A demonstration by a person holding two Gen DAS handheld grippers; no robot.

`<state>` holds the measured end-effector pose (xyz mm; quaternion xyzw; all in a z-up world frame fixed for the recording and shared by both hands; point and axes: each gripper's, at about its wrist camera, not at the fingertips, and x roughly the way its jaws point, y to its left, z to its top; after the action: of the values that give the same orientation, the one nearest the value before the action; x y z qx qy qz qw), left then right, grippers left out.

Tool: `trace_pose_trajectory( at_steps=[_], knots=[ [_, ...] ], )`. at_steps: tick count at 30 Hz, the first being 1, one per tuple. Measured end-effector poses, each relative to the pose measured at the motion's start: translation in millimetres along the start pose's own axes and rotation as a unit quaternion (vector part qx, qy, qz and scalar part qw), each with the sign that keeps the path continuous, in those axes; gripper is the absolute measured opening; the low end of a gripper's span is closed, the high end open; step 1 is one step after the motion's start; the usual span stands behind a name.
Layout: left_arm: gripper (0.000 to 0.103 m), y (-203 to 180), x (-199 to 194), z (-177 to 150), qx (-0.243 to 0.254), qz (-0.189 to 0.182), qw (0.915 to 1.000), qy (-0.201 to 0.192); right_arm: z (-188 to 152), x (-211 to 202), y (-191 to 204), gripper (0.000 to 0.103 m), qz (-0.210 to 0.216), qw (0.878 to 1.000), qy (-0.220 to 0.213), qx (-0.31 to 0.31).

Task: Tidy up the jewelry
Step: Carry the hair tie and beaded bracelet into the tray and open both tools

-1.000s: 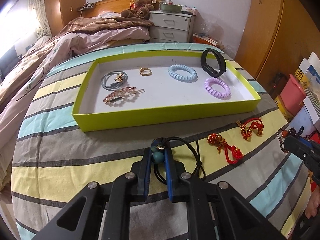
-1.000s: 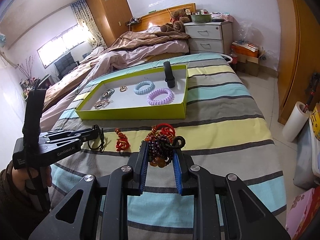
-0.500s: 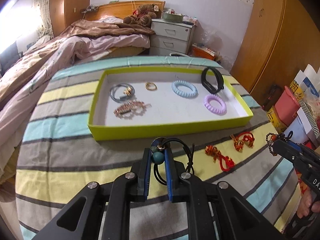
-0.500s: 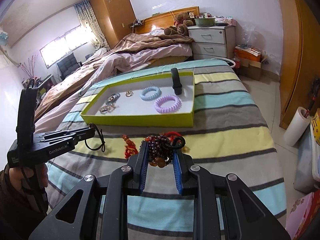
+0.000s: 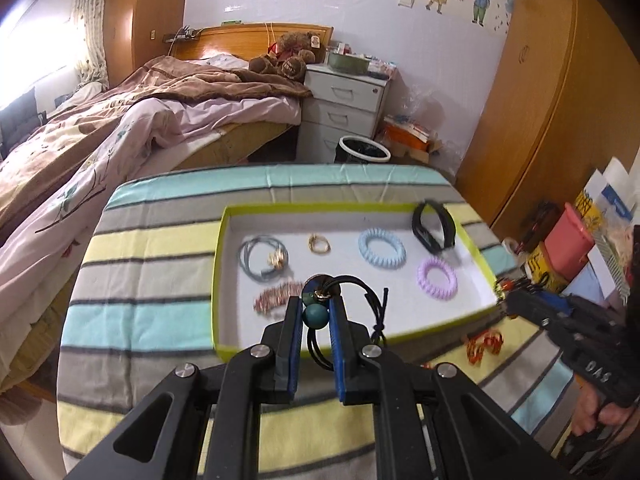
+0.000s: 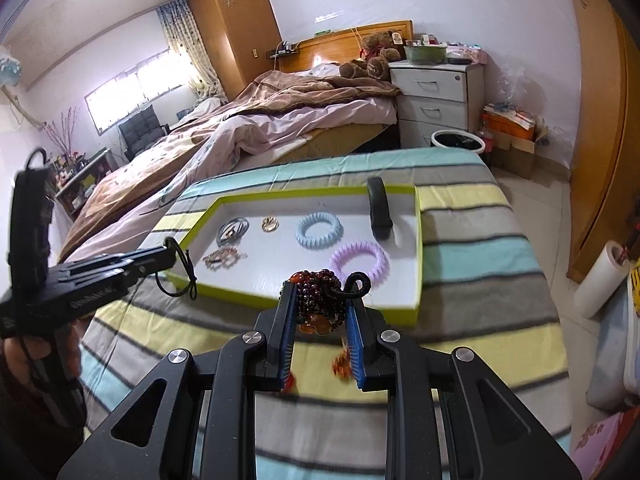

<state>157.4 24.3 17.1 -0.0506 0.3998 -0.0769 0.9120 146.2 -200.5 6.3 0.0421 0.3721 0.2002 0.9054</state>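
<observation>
A lime-green tray (image 5: pixel 216 264) (image 6: pixel 416 240) lies on the striped bed. In it are a grey hair tie (image 5: pixel 262 258), a gold ring (image 5: pixel 319 243), a blue coil tie (image 5: pixel 381 247), a purple coil tie (image 5: pixel 437 278), a black band (image 5: pixel 434 229) and a sparkly clip (image 5: pixel 276 296). My left gripper (image 5: pixel 316 312) is shut on a black cord necklace with teal beads (image 5: pixel 314 314), held above the tray's near edge. My right gripper (image 6: pixel 322 306) is shut on a dark red bead bracelet (image 6: pixel 320 300), held above the bed near the tray's front rim.
Red knot charms (image 5: pixel 484 344) lie on the bedspread in front of the tray. A second bed with a pink quilt (image 5: pixel 120 136) is to the left. A white drawer unit (image 5: pixel 344 100) and a bin (image 5: pixel 362 150) stand behind; boxes (image 5: pixel 568 240) are on the right.
Both grippers have risen and moved forward toward the tray, carrying their pieces. The cord necklace and the bead bracelet left the bedspread and now hang over the tray's front edge.
</observation>
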Motion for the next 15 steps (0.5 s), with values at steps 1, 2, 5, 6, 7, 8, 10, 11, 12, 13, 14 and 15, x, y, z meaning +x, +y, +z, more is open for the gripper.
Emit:
trace_pose_trajectory(
  at_steps=[1,2,5,6,7,8,10,11,12,13,14,15],
  knots=[
    [0.013,0.9,2.7,3.3,0.002,0.0,1.0,0.0,3.3,5.0,0.3,0.024,0.002,1.0,0.002,0.0],
    [0.013,1.9,6.2,6.0,0.001,0.002,1.0,0.002,5.3,8.4,0.2,0.024,0.004,1.0,0.003,0.0],
    [0.013,5.0,18.4,11.1,-0.007,-0.005,0.9999,0.009,16.4,27.2,2.7,0.024,-0.002,1.0,0.009,-0.007],
    [0.013,5.9,23.1,11.3,-0.009,-0.007,0.9999,0.012,17.6,30.8,2.9,0.024,-0.002,1.0,0.01,-0.008],
    [0.013,6.7,30.2,10.9,-0.009,-0.011,0.9997,0.021,20.9,38.7,3.0,0.024,0.001,1.0,0.015,-0.007],
    [0.013,7.5,36.6,9.8,-0.01,-0.01,0.9995,0.03,21.8,42.7,2.9,0.024,0.005,1.0,0.018,-0.007],
    [0.013,6.7,46.4,7.2,0.001,0.006,0.9992,0.04,24.1,56.7,3.8,0.024,0.008,0.999,0.03,-0.009],
    [0.013,7.0,50.3,5.3,0.005,0.011,0.999,0.043,24.2,62.3,5.1,0.024,0.008,0.999,0.035,-0.015],
    [0.013,8.4,53.2,3.2,0.004,0.008,0.9989,0.047,24.5,66.1,6.1,0.024,0.007,0.999,0.04,-0.018],
    [0.013,10.4,57.7,1.9,0.001,0.005,0.9986,0.053,24.2,72.0,6.5,0.024,0.006,0.999,0.045,-0.02],
    [0.013,12.5,61.9,0.4,-0.002,0.005,0.9982,0.06,23.8,77.4,6.5,0.024,0.006,0.998,0.05,-0.021],
    [0.013,13.5,65.0,-0.9,-0.001,0.008,0.9978,0.065,23.6,80.4,6.5,0.024,0.005,0.998,0.053,-0.021]
  ],
)
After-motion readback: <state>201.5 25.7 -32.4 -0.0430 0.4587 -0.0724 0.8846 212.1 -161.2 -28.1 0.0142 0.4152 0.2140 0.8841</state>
